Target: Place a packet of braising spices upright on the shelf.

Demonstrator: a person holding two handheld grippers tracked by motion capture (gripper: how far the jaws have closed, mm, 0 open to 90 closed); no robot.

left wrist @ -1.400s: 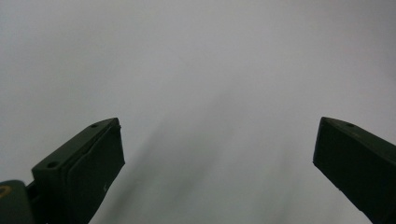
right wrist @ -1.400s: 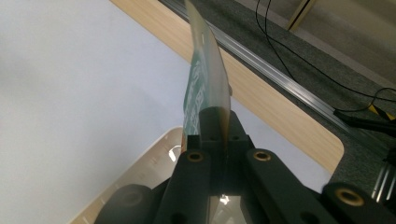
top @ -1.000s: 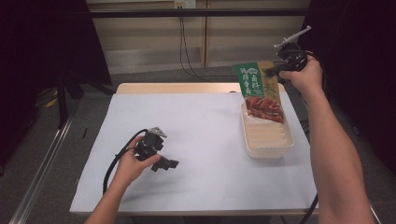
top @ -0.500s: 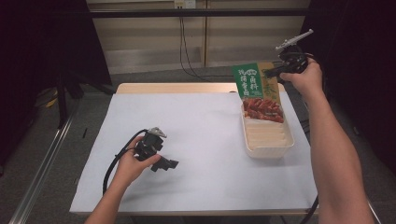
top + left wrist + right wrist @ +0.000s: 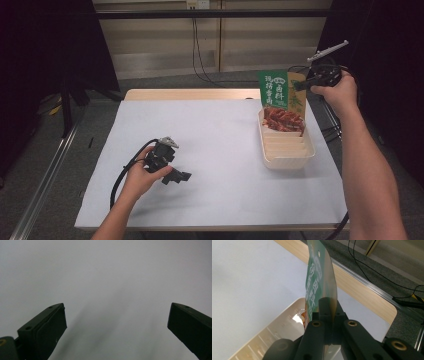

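Observation:
A green snack packet (image 5: 280,97) with white lettering and a red food picture stands upright in the far end of a cream ridged tray (image 5: 289,152) at the table's right. My right gripper (image 5: 300,86) is shut on the packet's right edge; in the right gripper view the packet (image 5: 319,280) rises from between the closed jaws above the tray (image 5: 274,332). My left gripper (image 5: 180,177) rests low on the white table (image 5: 220,150) at the front left, its jaws open with nothing between them. The left gripper view looks along the spread jaws (image 5: 117,322) at bare white surface.
A wooden strip (image 5: 190,94) runs along the table's far edge. Cables (image 5: 197,50) hang over the floor behind it. A black cable (image 5: 125,170) loops from the left gripper toward the front edge. Dark curtains flank both sides.
My right hand has carried the packet slightly down and toward the tray's far end, so its lower edge now sits in the tray. The left hand has stayed put.

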